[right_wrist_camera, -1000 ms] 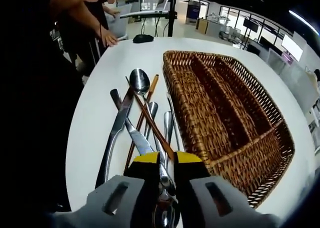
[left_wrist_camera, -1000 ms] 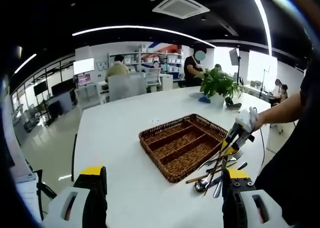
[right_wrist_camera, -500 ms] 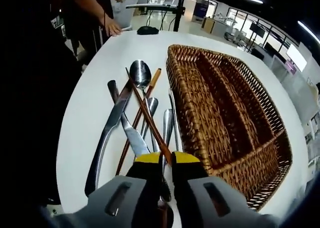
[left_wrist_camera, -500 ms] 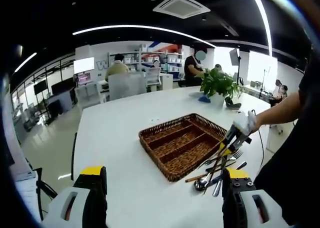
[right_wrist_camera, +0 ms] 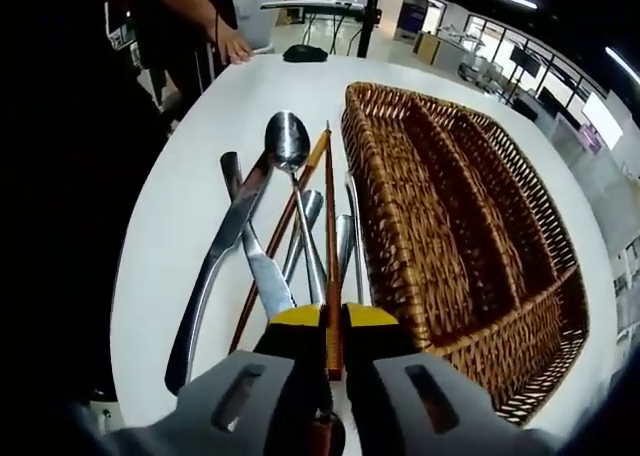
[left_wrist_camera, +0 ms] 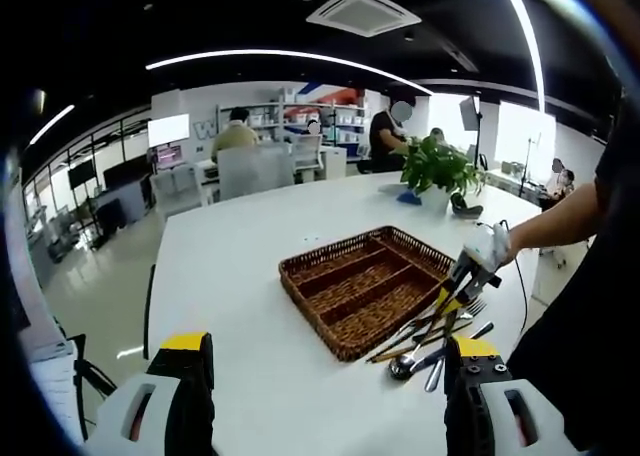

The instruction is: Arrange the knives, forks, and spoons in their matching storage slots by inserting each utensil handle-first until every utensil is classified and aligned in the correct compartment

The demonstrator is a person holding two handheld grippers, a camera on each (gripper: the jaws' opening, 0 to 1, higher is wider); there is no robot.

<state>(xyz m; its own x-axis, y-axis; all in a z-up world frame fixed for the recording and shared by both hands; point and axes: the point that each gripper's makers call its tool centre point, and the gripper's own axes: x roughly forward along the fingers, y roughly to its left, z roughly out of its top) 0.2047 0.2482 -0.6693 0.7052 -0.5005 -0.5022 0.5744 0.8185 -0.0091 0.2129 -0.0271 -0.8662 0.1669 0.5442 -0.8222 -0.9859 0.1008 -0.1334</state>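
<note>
A: The right gripper (right_wrist_camera: 333, 321) has its jaws clamped tight on a wood-handled utensil (right_wrist_camera: 329, 226). Which end is which? Its working end is hidden under the gripper, so I cannot say if it is a fork, knife or spoon

B: Then hold off choosing a slot until the head shows. The handle points away from the gripper, roughly parallel to the long side of the wicker tray (right_wrist_camera: 560, 276), which suits a handle-first entry. I'd lift it straight up out of the pile first, because it lies over the spoon (right_wrist_camera: 290, 151) and just beside a second wood-handled piece (right_wrist_camera: 275, 246)

A: Could lifting drag the others?

B: It might. The butter knife (right_wrist_camera: 215, 266) and the steel handles are crossed close together, so a slow vertical rise is safer than a sideways pull. Then swing right over the tray's near rim and lower the handle tip along a divider

A: How much room is there?

B: To the right the three compartments look empty, so any channel is free. On the left the white table (right_wrist_camera: 185, 146) curves off to its edge near the knife, so nothing should be nudged that way

A: And the other hand?

B: The left gripper (left_wrist_camera: 325, 351) hangs with its jaws spread wide, holding nothing, well back from the tray (left_wrist_camera: 350, 286) over bare table (left_wrist_camera: 230, 266). In the left gripper view the right gripper (left_wrist_camera: 466, 279) sits at the pile beside the tray's right corner, so the left side of the tray is open for an approach if needed
</note>
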